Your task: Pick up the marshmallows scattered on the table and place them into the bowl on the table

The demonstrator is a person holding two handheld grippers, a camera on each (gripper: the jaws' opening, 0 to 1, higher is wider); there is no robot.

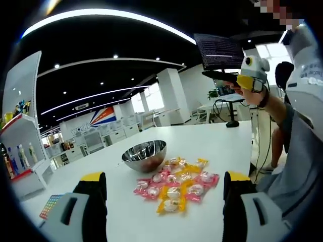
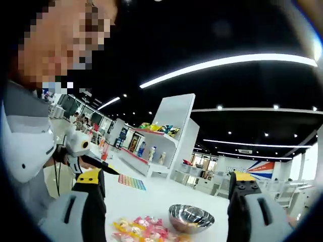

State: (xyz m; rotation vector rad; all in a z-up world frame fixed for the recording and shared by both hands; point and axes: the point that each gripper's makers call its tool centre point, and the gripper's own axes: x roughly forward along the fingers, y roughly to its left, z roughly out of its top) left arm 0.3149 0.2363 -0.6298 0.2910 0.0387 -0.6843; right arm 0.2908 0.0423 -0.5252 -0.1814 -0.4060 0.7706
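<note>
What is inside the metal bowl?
The metal bowl looks empty where its interior shows; the near wall hides the bottom. The wrapped marshmallows lie on the table beside it.

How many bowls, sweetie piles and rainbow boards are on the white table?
Metal bowl: 1
Pile of wrapped marshmallows: 1
Rainbow board: 1
Total: 3
</note>
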